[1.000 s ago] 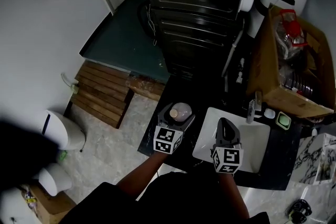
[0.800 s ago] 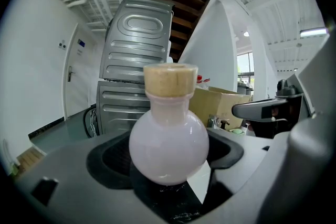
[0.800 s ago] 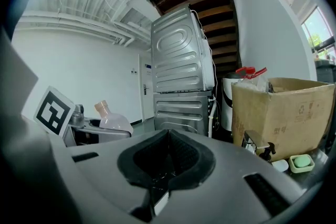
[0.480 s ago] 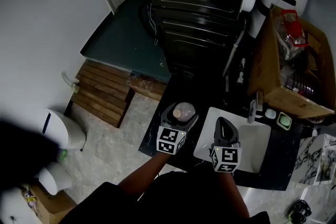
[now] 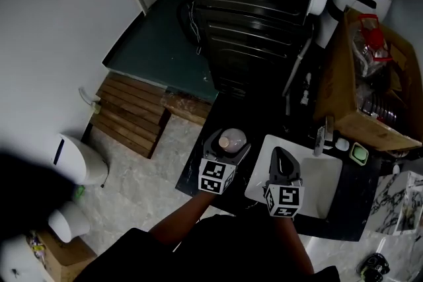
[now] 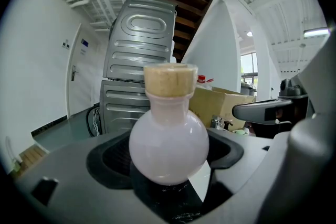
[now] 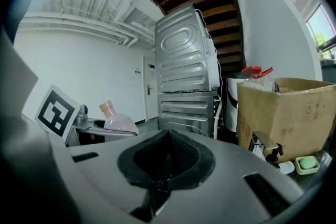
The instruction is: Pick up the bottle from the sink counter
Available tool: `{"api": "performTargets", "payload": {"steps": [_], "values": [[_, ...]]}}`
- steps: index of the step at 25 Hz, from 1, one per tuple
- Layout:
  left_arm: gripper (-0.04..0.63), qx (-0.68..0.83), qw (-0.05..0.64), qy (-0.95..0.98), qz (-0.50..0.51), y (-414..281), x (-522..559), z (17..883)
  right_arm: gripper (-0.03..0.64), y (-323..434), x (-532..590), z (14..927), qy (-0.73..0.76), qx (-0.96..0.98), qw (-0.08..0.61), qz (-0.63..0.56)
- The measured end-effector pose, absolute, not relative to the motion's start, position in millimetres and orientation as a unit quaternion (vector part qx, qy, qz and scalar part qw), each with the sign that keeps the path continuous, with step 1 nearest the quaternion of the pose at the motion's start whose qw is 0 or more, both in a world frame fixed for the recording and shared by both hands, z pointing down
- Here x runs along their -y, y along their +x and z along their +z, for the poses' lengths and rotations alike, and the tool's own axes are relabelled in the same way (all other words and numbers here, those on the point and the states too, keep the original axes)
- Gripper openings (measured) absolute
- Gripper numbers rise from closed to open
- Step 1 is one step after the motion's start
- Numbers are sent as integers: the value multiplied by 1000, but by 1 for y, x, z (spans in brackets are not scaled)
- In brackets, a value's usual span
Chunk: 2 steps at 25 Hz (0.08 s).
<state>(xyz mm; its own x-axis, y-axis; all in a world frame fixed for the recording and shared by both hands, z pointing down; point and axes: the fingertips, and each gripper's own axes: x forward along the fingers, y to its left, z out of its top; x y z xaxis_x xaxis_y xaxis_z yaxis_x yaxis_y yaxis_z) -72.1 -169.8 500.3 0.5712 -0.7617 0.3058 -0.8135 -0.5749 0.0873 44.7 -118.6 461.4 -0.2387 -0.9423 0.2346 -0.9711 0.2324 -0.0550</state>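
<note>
A round pale-pink bottle (image 6: 168,141) with a cork stopper stands upright between the jaws of my left gripper (image 6: 170,165), which is shut on its belly. In the head view the bottle (image 5: 232,140) shows from above, over the left end of the dark counter (image 5: 198,175), with the left gripper (image 5: 226,147) around it. My right gripper (image 5: 283,165) hovers over the white sink (image 5: 324,175), shut with nothing between its jaws. The right gripper view shows that gripper (image 7: 165,165) shut, and the bottle (image 7: 118,118) to its left.
A faucet (image 5: 320,137), a white cup (image 5: 341,143) and a green soap dish (image 5: 359,153) sit behind the sink. A cardboard box (image 5: 363,76) full of items stands at the right. A metal-fronted appliance (image 5: 258,10) is ahead, wooden slats (image 5: 129,114) on the floor at left.
The scene has shifted slightly in the head view; both grippers and the held bottle keep almost the same places, drifting a little right and down.
</note>
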Motion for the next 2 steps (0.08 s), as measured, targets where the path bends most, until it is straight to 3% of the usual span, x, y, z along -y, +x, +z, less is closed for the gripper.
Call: {"api": "performTargets", "payload": {"steps": [2], "values": [[396, 448, 108, 879, 119, -73, 171, 501, 37, 43, 119, 462, 611, 782, 76, 97]]}}
